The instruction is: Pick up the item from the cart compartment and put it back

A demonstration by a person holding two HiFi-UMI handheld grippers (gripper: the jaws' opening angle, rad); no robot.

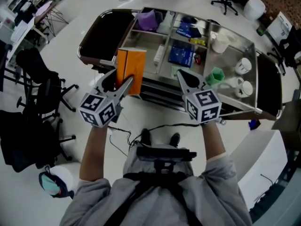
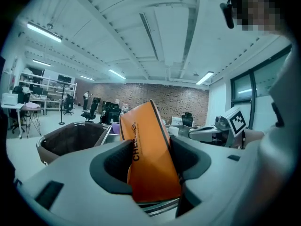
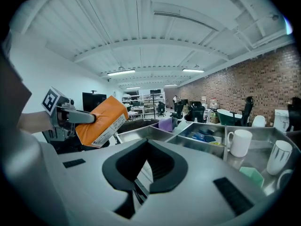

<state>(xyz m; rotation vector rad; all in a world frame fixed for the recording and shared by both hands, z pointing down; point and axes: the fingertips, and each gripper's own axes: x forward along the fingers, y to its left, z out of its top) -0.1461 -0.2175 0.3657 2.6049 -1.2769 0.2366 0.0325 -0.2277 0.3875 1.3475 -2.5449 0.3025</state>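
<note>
My left gripper (image 1: 120,80) is shut on an orange box (image 1: 130,64), holding it upright above the near left edge of the metal cart (image 1: 155,89). In the left gripper view the orange box (image 2: 150,159) is wedged between the jaws of the left gripper (image 2: 150,147), tilted a little. The right gripper view shows the orange box (image 3: 101,119) off to the left, clear of the cart. My right gripper (image 1: 182,75) hovers over the cart's near edge. Here the right gripper (image 3: 147,142) has its jaws shut with nothing between them.
The cart's compartments hold a purple item (image 1: 149,20), blue packets (image 1: 182,51), a green cup (image 1: 215,76) and white mugs (image 1: 243,66). A dark bag (image 1: 106,32) hangs at the cart's left end. Office chairs (image 1: 37,79) stand at the left.
</note>
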